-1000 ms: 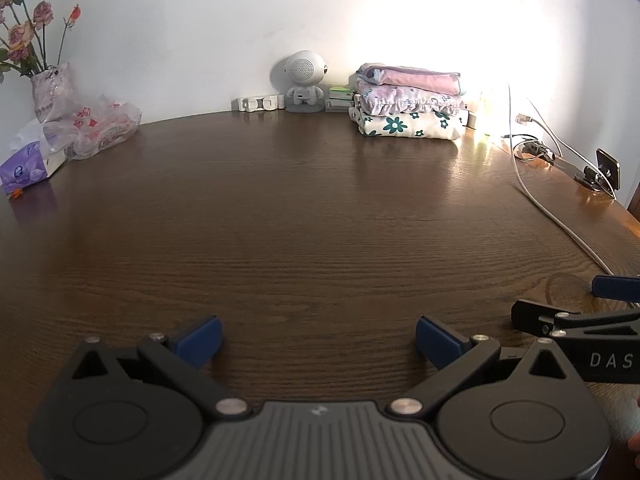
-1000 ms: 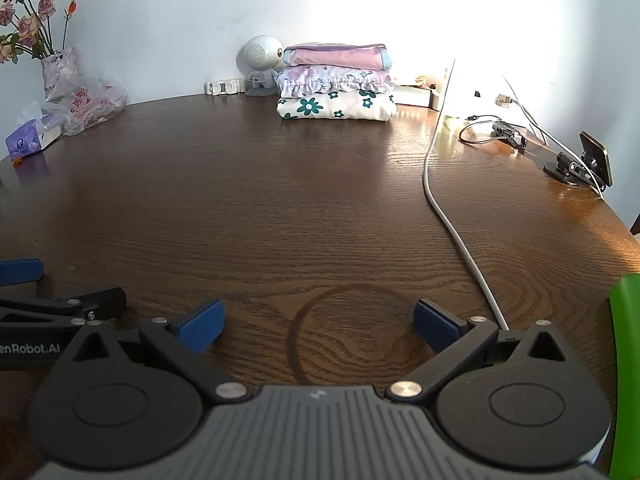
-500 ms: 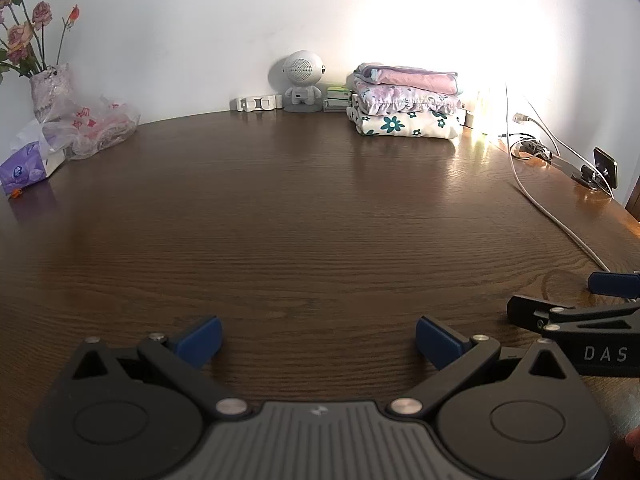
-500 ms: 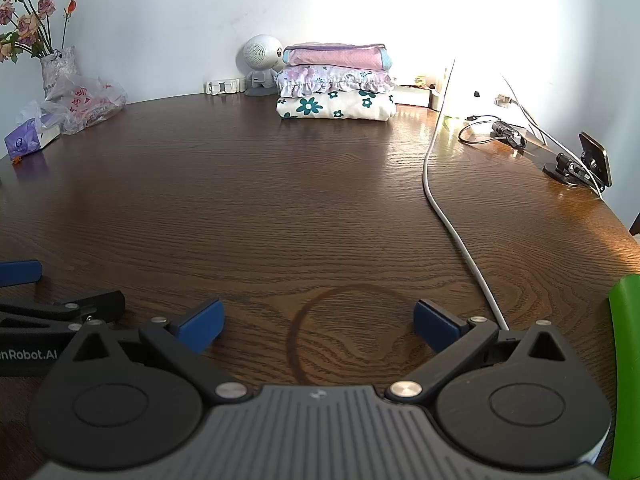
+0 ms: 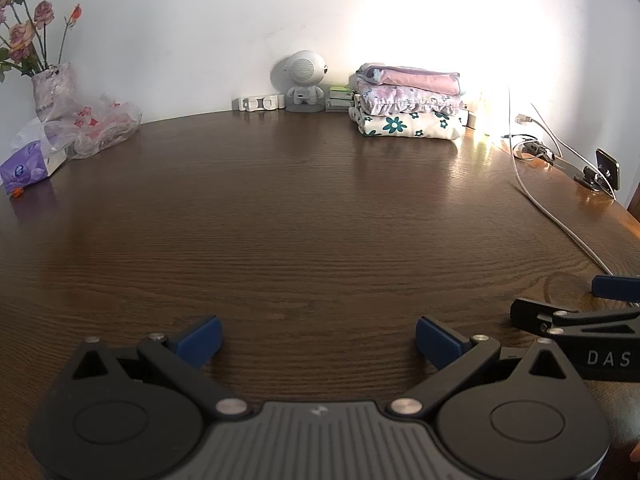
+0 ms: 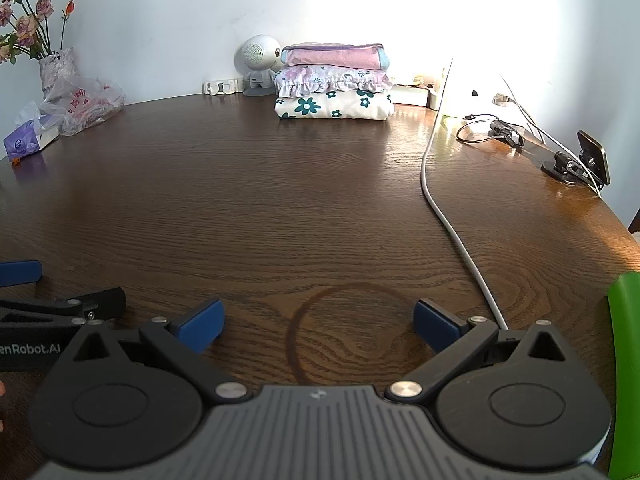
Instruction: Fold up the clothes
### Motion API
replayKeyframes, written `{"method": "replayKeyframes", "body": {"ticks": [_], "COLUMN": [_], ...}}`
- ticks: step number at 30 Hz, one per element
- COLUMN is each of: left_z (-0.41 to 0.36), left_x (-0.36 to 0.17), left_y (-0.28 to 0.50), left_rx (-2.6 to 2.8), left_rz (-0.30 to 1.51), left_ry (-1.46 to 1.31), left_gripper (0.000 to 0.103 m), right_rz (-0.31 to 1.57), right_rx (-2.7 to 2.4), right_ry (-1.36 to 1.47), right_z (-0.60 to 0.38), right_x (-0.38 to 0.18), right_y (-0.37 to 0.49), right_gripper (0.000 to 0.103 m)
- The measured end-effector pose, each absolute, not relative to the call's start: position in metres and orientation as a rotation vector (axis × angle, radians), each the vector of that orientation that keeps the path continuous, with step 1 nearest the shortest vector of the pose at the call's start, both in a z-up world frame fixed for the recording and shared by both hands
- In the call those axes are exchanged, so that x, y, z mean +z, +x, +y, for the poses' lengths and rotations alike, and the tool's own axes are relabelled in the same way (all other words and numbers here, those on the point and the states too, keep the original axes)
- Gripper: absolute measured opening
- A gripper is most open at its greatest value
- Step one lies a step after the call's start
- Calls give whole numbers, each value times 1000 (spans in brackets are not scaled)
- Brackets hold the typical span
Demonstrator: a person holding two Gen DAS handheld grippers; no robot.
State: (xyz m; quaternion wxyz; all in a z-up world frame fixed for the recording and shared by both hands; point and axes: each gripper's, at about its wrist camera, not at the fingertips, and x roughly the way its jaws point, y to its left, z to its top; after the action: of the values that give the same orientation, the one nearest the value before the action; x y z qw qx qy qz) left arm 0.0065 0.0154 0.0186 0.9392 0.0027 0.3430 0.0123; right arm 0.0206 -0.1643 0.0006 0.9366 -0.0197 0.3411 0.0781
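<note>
Right now we see both tools low over the dark brown wood-grain bench (image 5: 304, 216), side by side near its front edge. Our left hand-held gripper (image 5: 318, 338), black with blue pads, has its fingers spread wide with nothing between them but bare wood. Our right hand-held gripper (image 6: 318, 320) is spread just as wide and grips nothing; a dark ring-shaped stain (image 6: 352, 332) in the wood lies between its fingers.

From the left wrist view, part of the right tool shows at the right edge, just beside the left one. From the right wrist view, the left tool shows at the left edge.

At the far side of the bench, against the white wall (image 5: 200, 20), we see the stack of three folded clothes (image 6: 334, 84): a white piece with teal flowers at the bottom, a frilled lilac floral piece in the middle and a pink one on top. It is well apart from both tools. Just left of the stack stands a small white round-headed robot figure (image 5: 304, 80).

A white cable (image 6: 444, 208) runs from the back of the bench toward the right tool's right finger. At far left stand a vase of dried roses (image 5: 52, 80), a crumpled clear plastic bag (image 5: 96, 128) and a purple tissue pack (image 5: 28, 166). A bright green strip (image 6: 626, 360) shows at the right edge of the right wrist view; we cannot tell what it is.
</note>
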Motion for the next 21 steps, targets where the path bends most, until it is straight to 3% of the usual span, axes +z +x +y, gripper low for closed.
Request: {"method": "replayKeyframes", "body": {"ticks": [21], "left_z": [15], "left_x": [18], "left_y": [11], "left_rx": [37], "left_rz": [701], "left_ry": [2], "left_gripper": [103], "right_rz": [697], "right_rx": [152], "right_ry": [-36], "right_z": [-165], "right_x": [0], "right_y": [21], "right_gripper": [103]}}
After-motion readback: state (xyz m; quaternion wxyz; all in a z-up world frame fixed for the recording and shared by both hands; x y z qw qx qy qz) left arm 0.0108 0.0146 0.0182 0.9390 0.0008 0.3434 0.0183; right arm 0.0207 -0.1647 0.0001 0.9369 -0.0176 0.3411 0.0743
